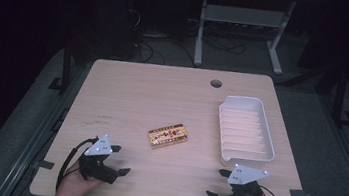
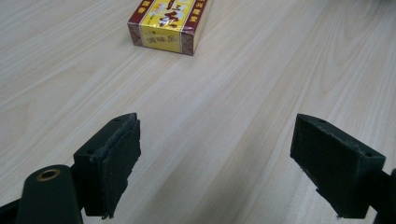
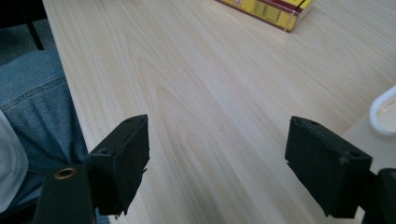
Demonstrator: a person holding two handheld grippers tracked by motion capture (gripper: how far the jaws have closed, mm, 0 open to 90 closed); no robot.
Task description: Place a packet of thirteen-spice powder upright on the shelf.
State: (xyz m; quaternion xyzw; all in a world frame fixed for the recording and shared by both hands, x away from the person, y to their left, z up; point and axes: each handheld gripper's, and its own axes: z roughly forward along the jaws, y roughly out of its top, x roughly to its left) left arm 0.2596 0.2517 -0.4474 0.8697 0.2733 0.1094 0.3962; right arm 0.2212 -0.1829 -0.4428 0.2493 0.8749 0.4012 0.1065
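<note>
Broadly, the light wooden table [image 1: 162, 96] lies mostly bare, with wide open board across its 9 to 12 o'clock part and a bare strip along the near edge between the two hands. The left gripper [image 1: 121, 160] hovers near the 7 o'clock corner, held in a hand [image 1: 76, 182] that comes over the near edge; its jaws stand wide apart with nothing between them, and in the left gripper view [image 2: 215, 158] only wood grain lies in the gap. The right gripper [image 1: 217, 184] sits near the 5 o'clock corner, close to the table's near edge, jaws likewise spread wide and empty [image 3: 217, 163].

A red and yellow box [image 1: 168, 136] lies flat near the table's middle, well apart from both grippers and with free board all round it. A white ridged tray [image 1: 269, 140] stands at 3 o'clock, close to the right edge; its near end is just beyond the right gripper. A round cable hole [image 1: 216, 83] sits toward 1 o'clock near the far edge.

Both gripper views cut the box off at the top. The print on the box is too small to read. Beyond the table the room is dark, with a white desk frame [image 1: 202, 31] and loose cables [image 1: 153, 50] dimly seen. Blue denim [image 3: 37, 102] shows past the table edge in the right gripper view.
</note>
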